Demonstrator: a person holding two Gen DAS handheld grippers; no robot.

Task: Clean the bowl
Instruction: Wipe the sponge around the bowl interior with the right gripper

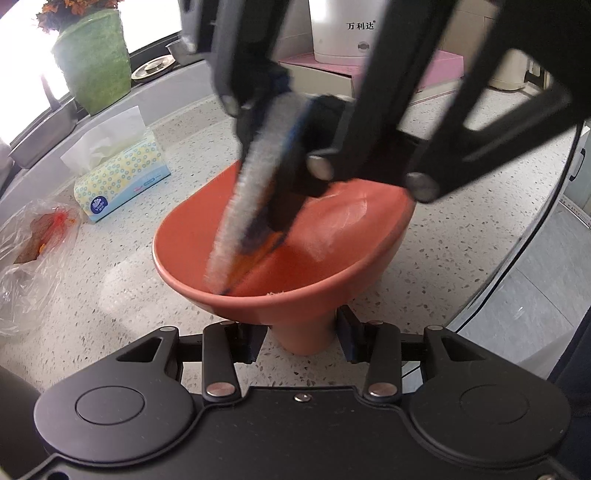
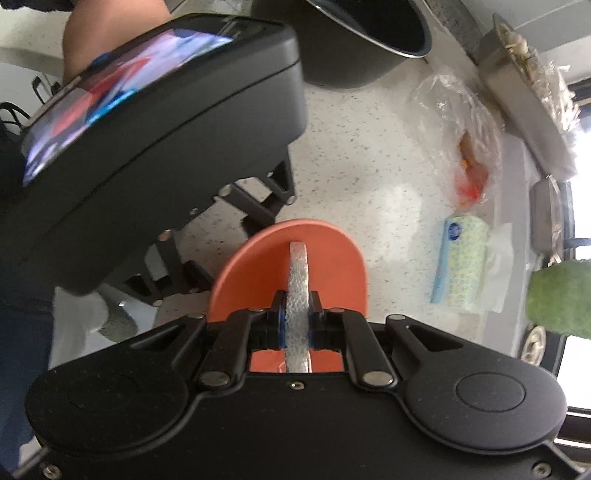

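The bowl (image 1: 258, 266) presents a smooth, matt terracotta surface, apparently ceramic. The scrubbing pad (image 1: 243, 199) is rough, silvery mesh. The countertop (image 1: 110, 288) is polished speckled stone. The gripper bodies are matt black plastic with metal pins. The bag (image 1: 29, 258) at far left is clear, crinkled plastic.

"万利达" in black on white appliance (image 1: 345, 29), top centre

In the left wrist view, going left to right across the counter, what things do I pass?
Clear plastic bag with orange scraps → tissue pack → orange footed bowl, its foot clamped by the left gripper, with the right gripper wiping a grey scrubbing pad inside it.
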